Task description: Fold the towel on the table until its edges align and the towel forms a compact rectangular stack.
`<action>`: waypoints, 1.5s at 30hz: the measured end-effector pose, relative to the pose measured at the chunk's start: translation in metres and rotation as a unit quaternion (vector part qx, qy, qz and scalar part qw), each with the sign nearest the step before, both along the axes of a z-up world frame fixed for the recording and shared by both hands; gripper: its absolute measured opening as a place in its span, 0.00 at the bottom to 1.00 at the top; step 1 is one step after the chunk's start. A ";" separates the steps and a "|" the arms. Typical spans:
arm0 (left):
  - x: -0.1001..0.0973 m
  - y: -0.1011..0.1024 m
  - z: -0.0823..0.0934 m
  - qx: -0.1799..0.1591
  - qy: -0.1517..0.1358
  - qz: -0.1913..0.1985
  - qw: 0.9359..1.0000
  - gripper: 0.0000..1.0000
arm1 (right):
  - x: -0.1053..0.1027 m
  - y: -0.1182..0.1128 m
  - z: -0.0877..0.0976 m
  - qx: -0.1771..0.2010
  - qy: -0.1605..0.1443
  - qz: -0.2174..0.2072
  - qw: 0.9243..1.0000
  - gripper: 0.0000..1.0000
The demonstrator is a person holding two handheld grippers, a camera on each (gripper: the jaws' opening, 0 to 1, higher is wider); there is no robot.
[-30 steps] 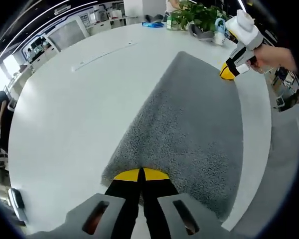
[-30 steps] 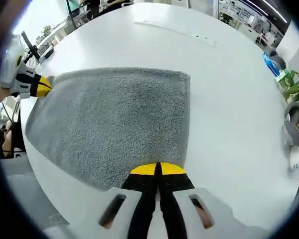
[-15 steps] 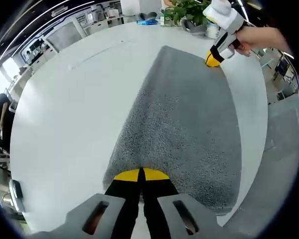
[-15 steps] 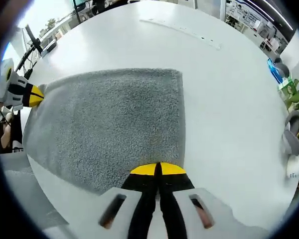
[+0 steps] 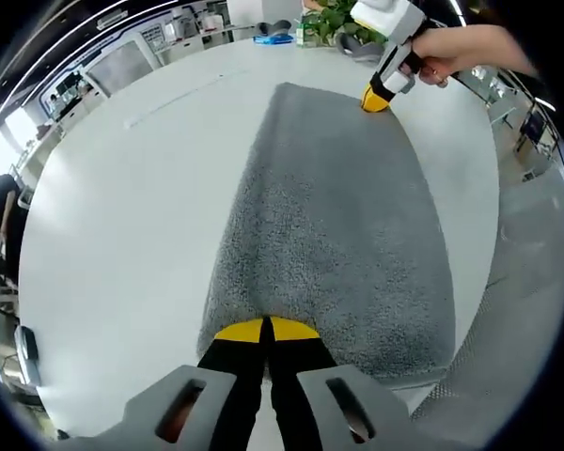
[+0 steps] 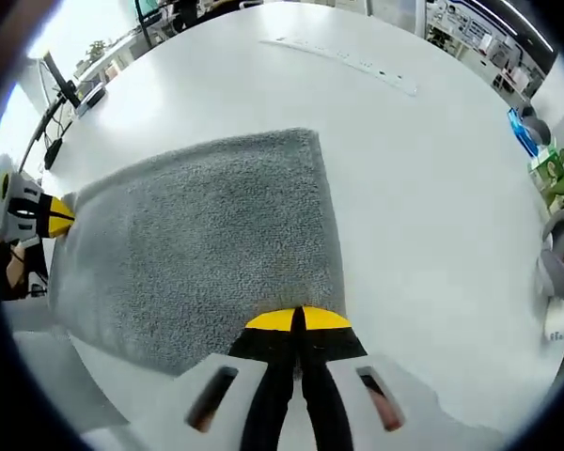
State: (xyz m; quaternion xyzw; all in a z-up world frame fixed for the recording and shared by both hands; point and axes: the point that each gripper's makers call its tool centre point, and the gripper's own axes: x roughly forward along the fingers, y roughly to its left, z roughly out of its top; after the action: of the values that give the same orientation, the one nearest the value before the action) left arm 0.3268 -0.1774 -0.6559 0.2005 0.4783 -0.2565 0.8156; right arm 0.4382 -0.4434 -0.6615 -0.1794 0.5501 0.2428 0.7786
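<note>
A grey towel lies flat on the round white table, one side near the table's edge. My left gripper is shut on the towel's near corner. In the left gripper view the right gripper, held by a hand, is pinched on the far corner. The right gripper view has the same towel spread out ahead, with my right gripper shut on its corner. The left gripper grips the opposite corner at the left edge of that view.
Potted plants and small items stand at the table's far side; a blue object and plants sit at the right. A thin strip lies on the table beyond the towel. Desks and monitors surround the table.
Both grippers have kept their hold on the towel corners. The towel edge has drawn taut and straighter between them, and the towel has shifted closer to the table's edge.
</note>
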 end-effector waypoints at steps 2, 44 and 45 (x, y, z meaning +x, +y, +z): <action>-0.001 -0.001 0.000 -0.004 0.000 0.004 1.000 0.01 | 0.002 0.000 0.000 0.001 0.000 0.001 1.000 0.00; -0.028 -0.025 0.000 -0.010 0.007 -0.016 1.000 0.01 | 0.035 0.014 0.000 0.013 -0.002 -0.002 1.000 0.00; -0.030 -0.027 0.000 -0.009 0.006 -0.019 1.000 0.01 | 0.037 0.014 0.000 0.011 -0.003 -0.001 1.000 0.00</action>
State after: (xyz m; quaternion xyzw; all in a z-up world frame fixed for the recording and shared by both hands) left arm 0.2973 -0.2040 -0.6562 0.2003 0.4774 -0.2772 0.8094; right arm 0.4751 -0.4292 -0.6614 -0.1714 0.5453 0.2473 0.7823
